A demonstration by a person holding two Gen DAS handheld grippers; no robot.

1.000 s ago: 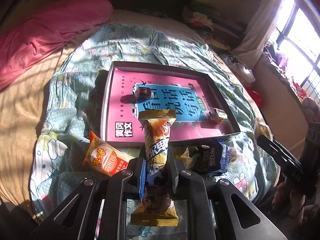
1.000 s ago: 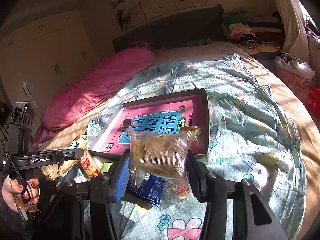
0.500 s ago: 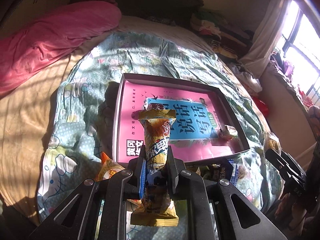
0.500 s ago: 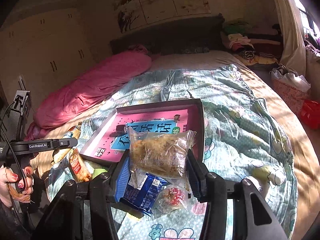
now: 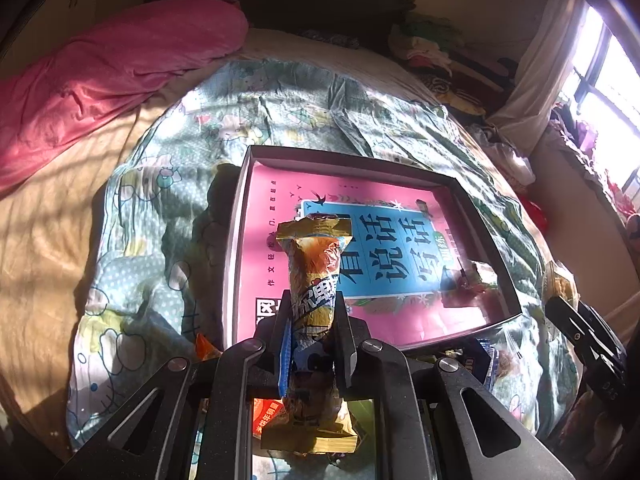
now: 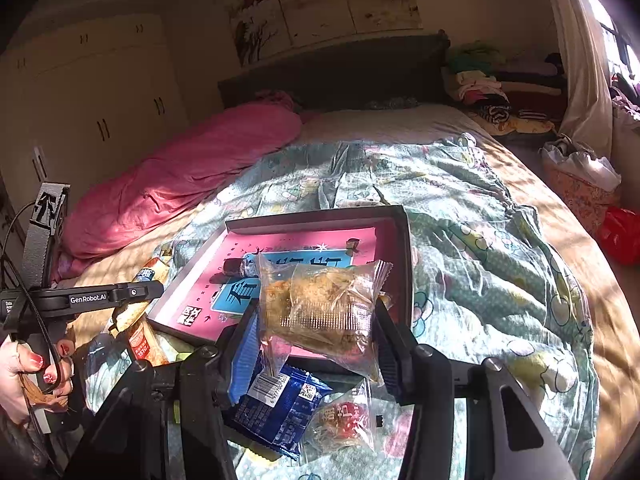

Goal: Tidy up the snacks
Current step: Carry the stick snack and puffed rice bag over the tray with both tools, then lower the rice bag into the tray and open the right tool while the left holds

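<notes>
My left gripper (image 5: 313,304) is shut on a gold-wrapped snack bar (image 5: 316,256), held upright over the near edge of the dark tray (image 5: 236,248), which has a pink and blue book cover inside. A small wrapped sweet (image 5: 476,276) lies at the tray's right side. My right gripper (image 6: 320,320) is shut on a clear bag of brown crumbly snack (image 6: 320,300), just in front of the tray (image 6: 404,240). A dark wrapped candy (image 6: 236,266) lies in the tray. Under the right gripper on the quilt lie a blue packet (image 6: 276,408) and a clear packet with a red label (image 6: 344,424).
An orange packet (image 6: 142,340) lies on the quilt left of the tray, below the left gripper (image 6: 100,298) held by a hand (image 6: 32,364). A rolled pink blanket (image 5: 100,68) lies at the far left. The patterned quilt (image 6: 480,240) spreads right of the tray.
My left gripper has moved forward over the tray's near edge with the bar; the orange packet now lies beneath it. The right gripper keeps its bag and has barely shifted.
</notes>
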